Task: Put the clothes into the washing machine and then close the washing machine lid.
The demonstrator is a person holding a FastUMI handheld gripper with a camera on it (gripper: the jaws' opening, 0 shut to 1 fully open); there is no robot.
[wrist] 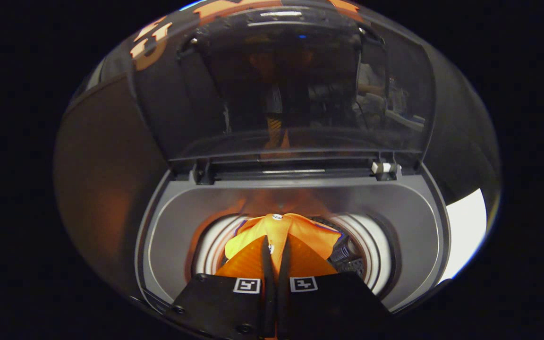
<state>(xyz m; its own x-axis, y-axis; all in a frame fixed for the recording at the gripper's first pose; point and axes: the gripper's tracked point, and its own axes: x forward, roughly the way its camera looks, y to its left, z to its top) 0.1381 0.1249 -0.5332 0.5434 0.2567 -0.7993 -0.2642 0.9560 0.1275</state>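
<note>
Gripper view: the jaws are clenched on a fold of the orange garment (276,236), both fingers (266,255) pressing a thin pinch of cloth between them, so the gripper (274,252) carries it. The garment fans out just ahead of the fingers and hangs over the round drum opening (371,255) of the washing machine (409,222); whether its lower part already rests inside, I cannot tell. Beyond it the grey top deck rings the opening, and further back the dark see-through lid (281,85) stands raised on its hinges (384,168).

To do this step well, I judge: lower the pinch well below the drum rim, centred on the opening, before parting the jaws, so no hem drapes over the deck where the lid must shut. Withdraw straight upward, checking that nothing clings.
</note>
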